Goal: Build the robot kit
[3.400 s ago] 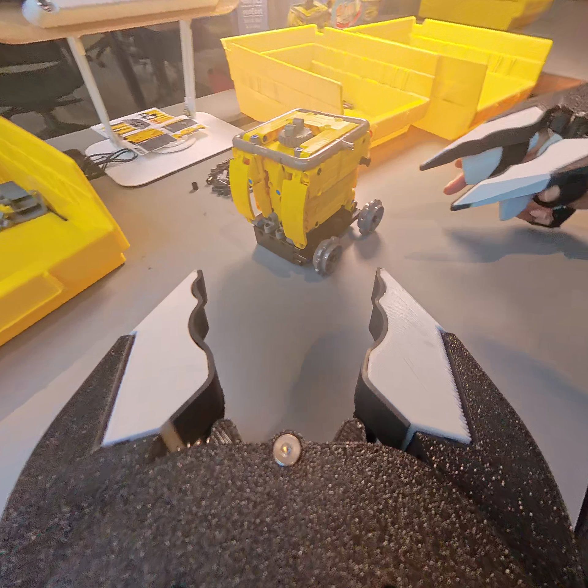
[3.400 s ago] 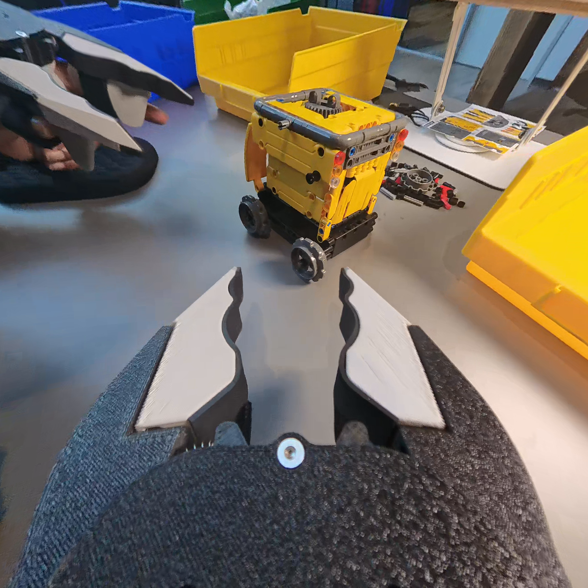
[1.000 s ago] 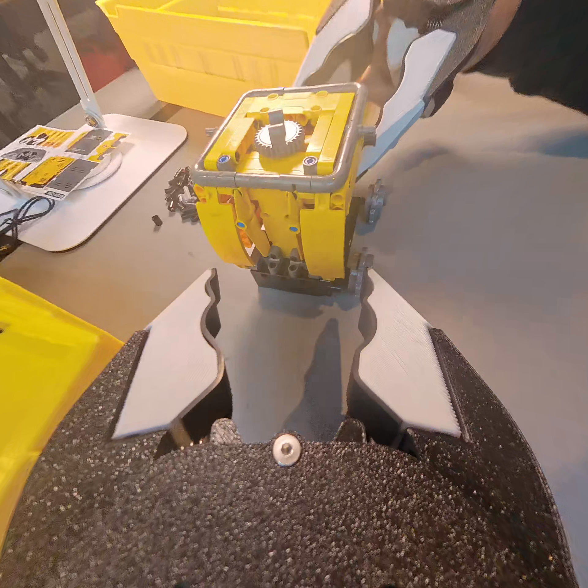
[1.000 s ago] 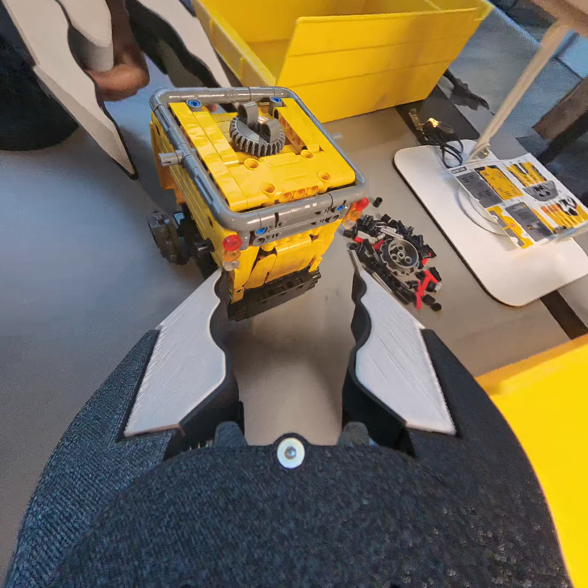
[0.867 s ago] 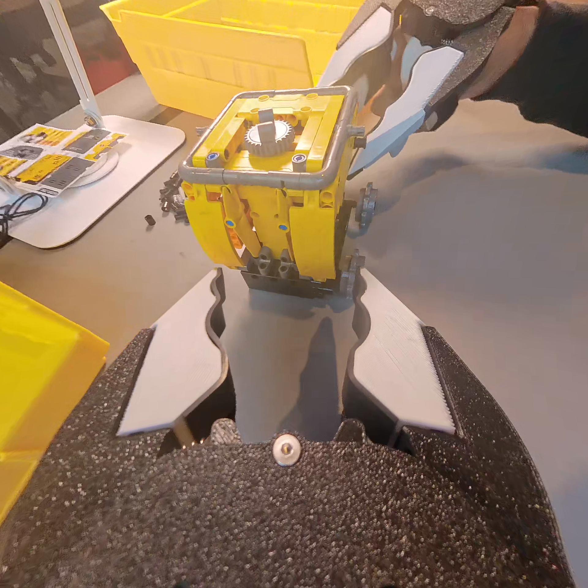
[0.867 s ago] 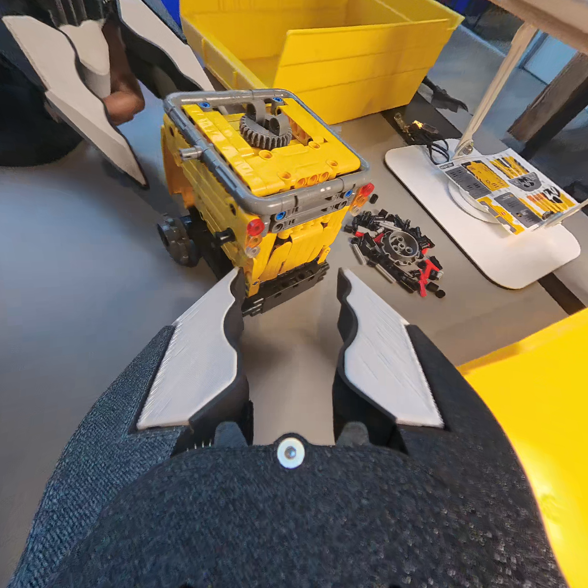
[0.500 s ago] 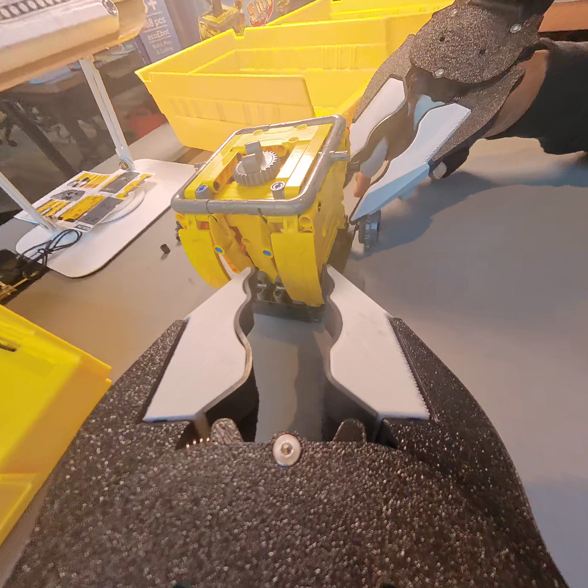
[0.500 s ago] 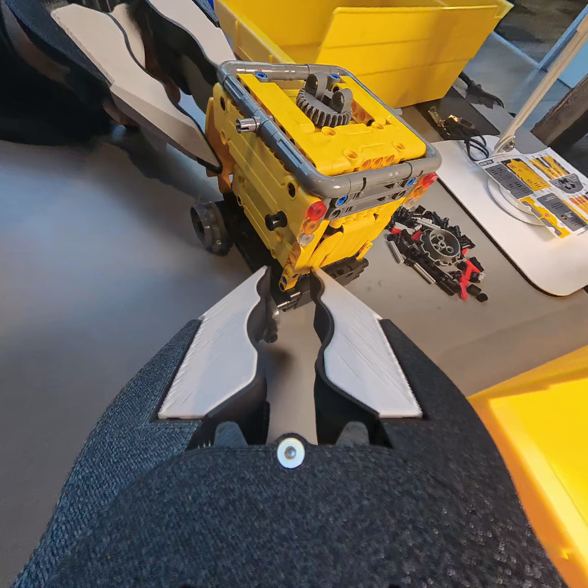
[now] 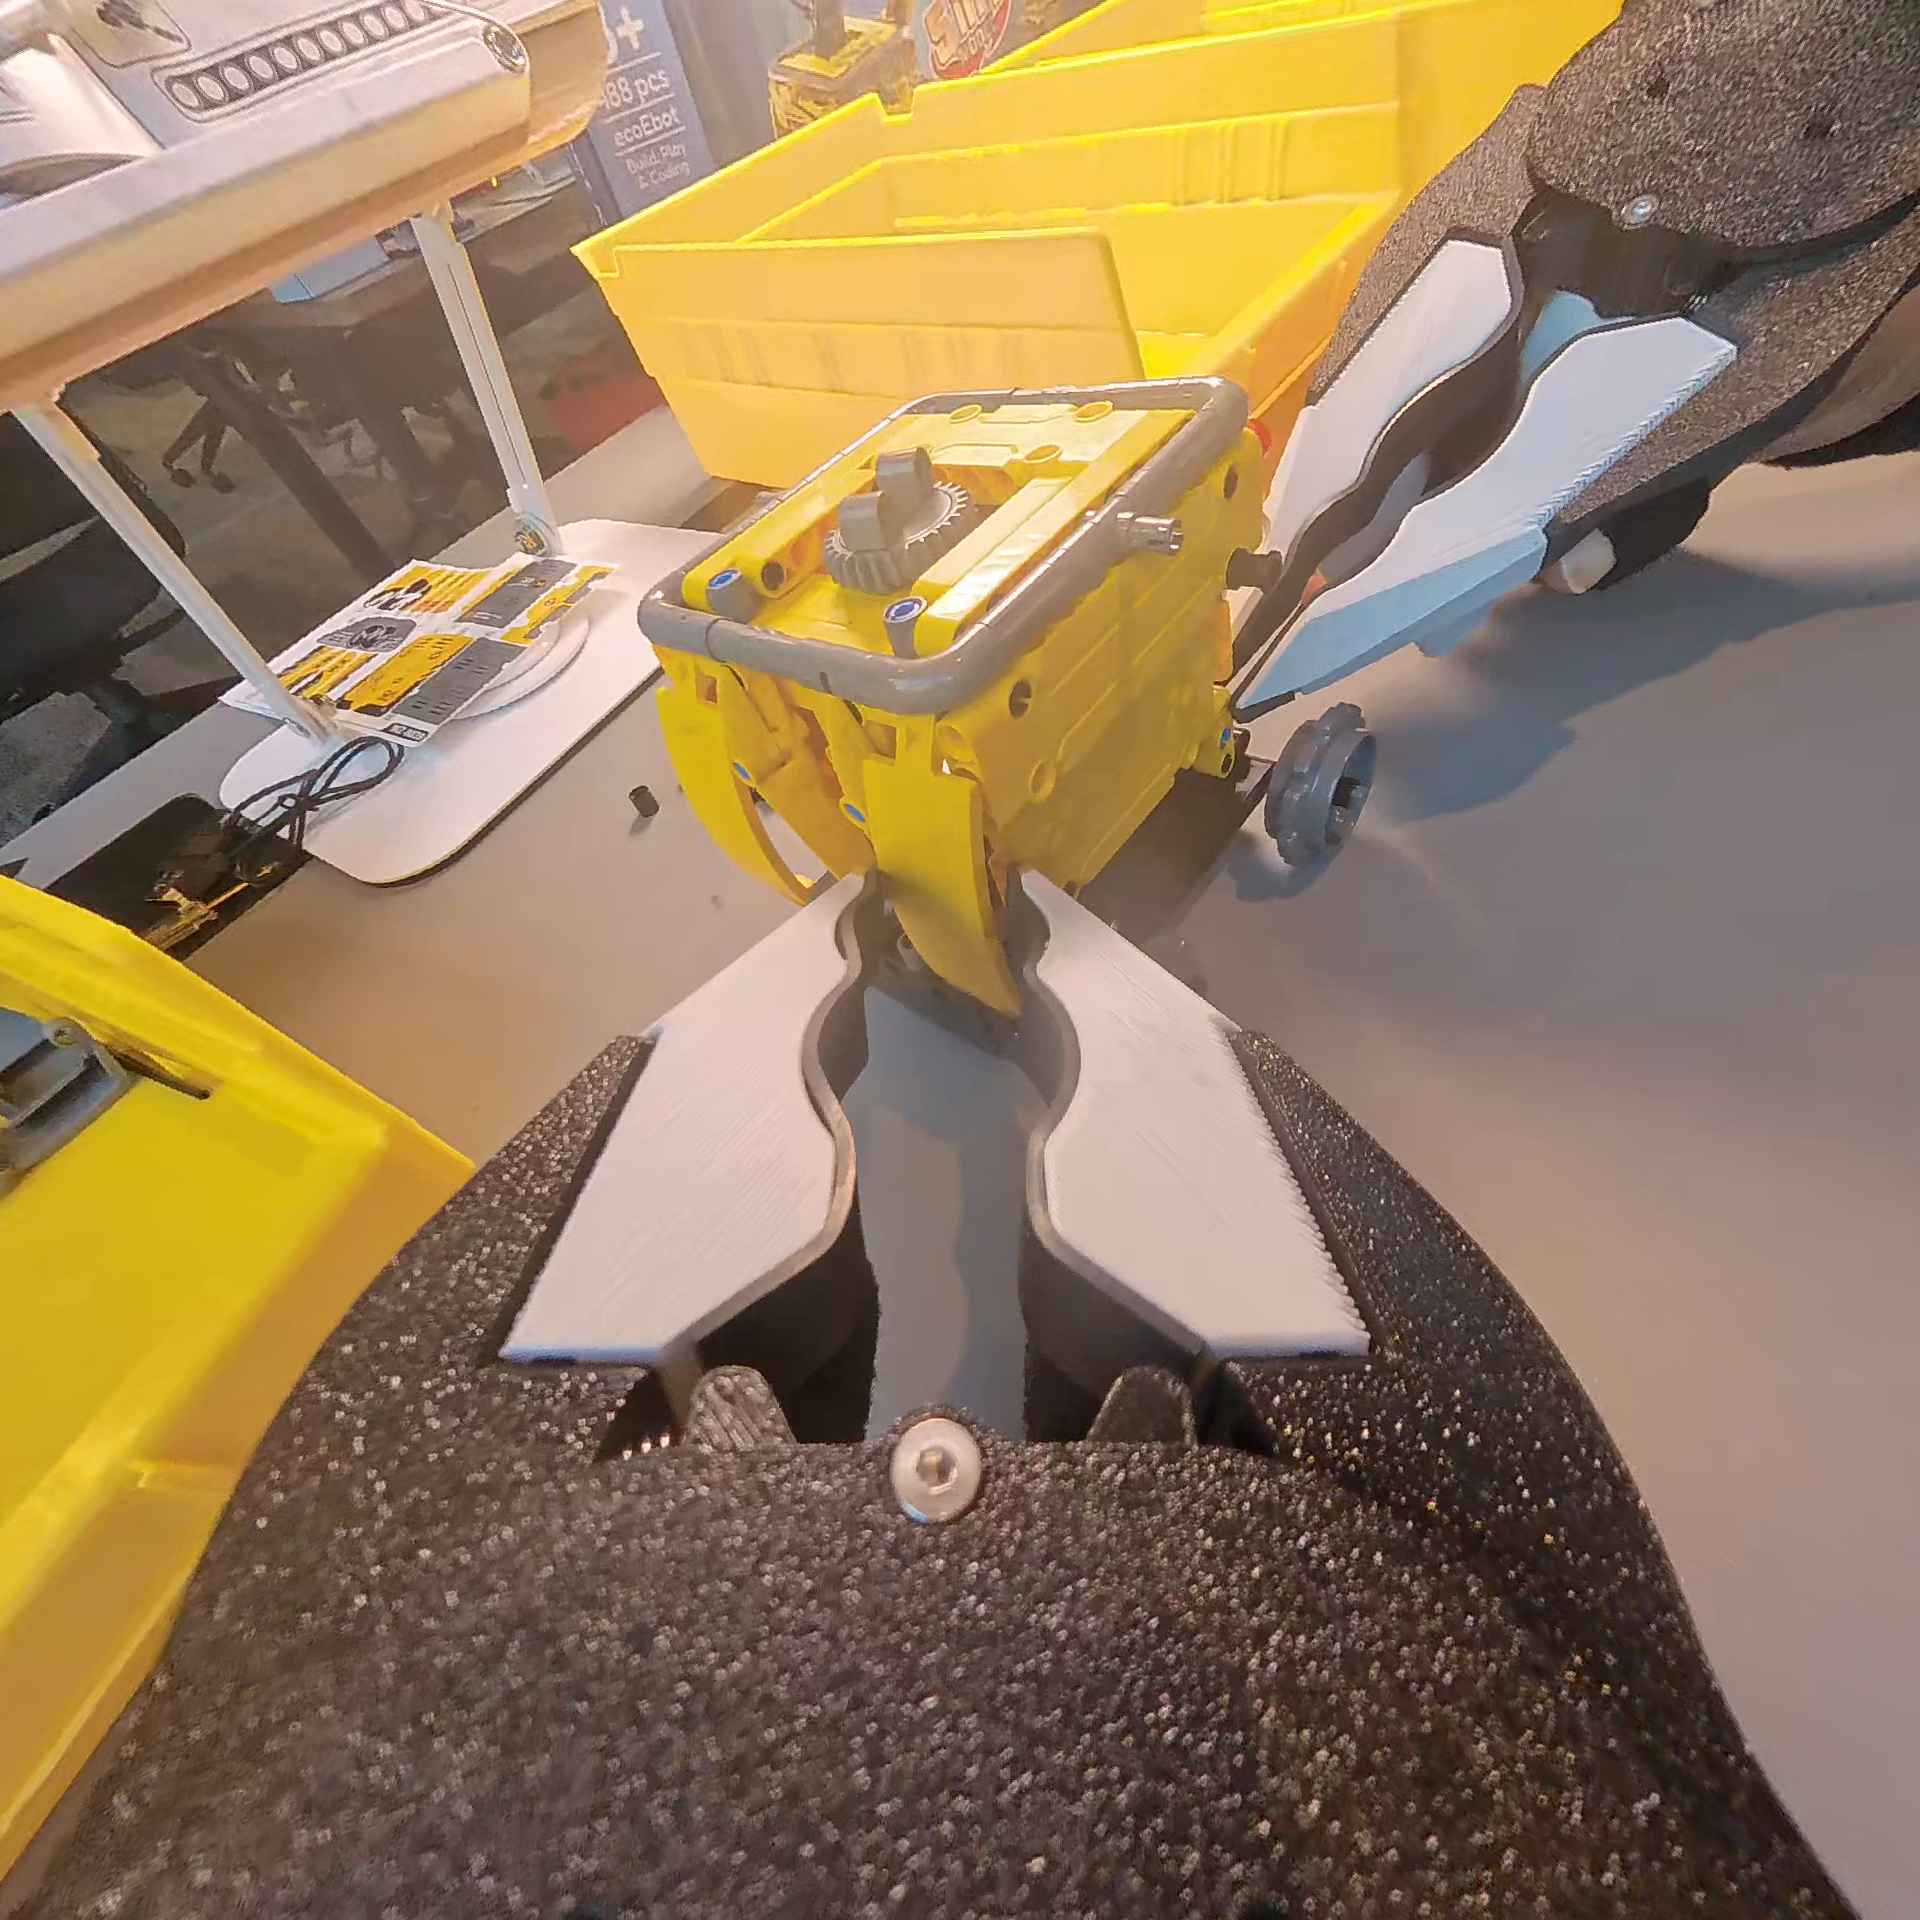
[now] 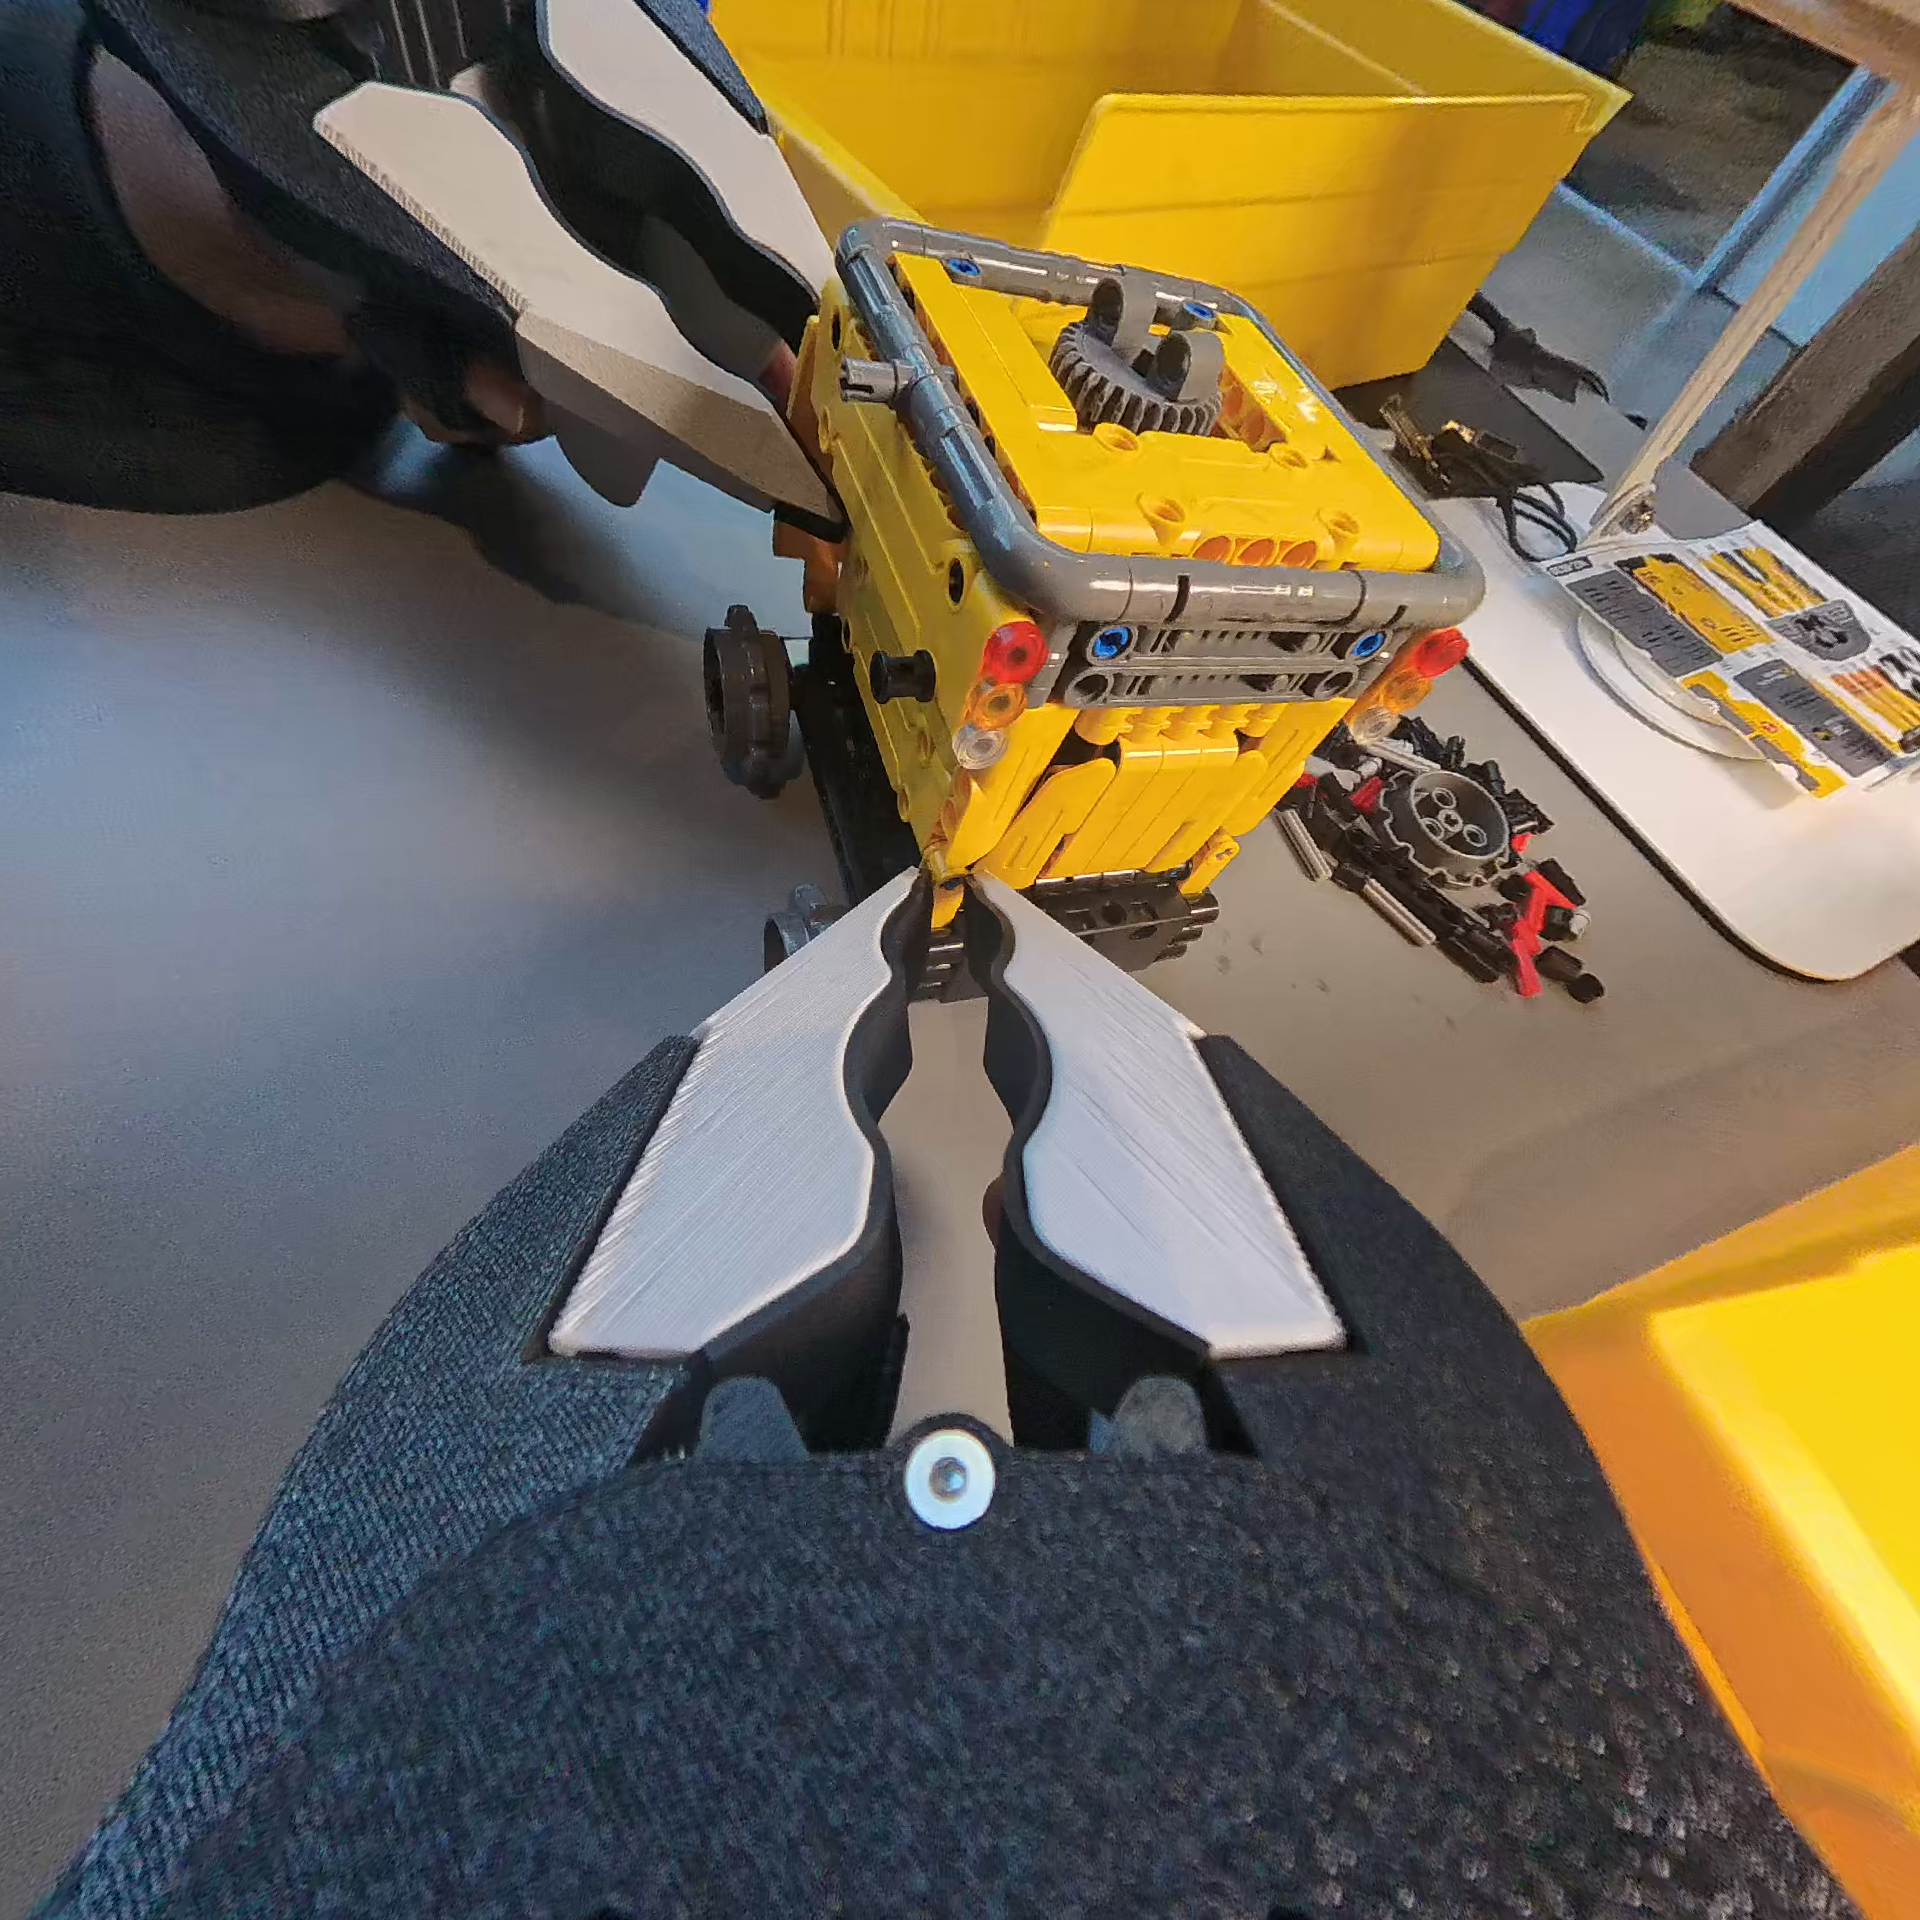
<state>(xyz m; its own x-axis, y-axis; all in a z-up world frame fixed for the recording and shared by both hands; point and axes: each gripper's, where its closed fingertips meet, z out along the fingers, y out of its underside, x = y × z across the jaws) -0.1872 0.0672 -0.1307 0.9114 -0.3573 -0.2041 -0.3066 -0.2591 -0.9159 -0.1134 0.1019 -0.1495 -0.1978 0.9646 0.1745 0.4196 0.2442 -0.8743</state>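
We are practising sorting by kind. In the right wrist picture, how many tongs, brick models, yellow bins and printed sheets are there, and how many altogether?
Grey-fingered black tongs: 2 (right tongs, left tongs)
Yellow brick-built wheeled model: 1
Yellow plastic bins: 2 (back bin, near-right bin)
Printed paper sheet: 1
Total: 6

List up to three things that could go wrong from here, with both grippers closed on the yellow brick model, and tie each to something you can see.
1. The left gripper pinches only a thin curved panel low on the brick model; that panel might pop off.
2. The right gripper grips a bottom corner, so the model could twist or slip.
3. The loose parts lie right beside the model and may get scattered.
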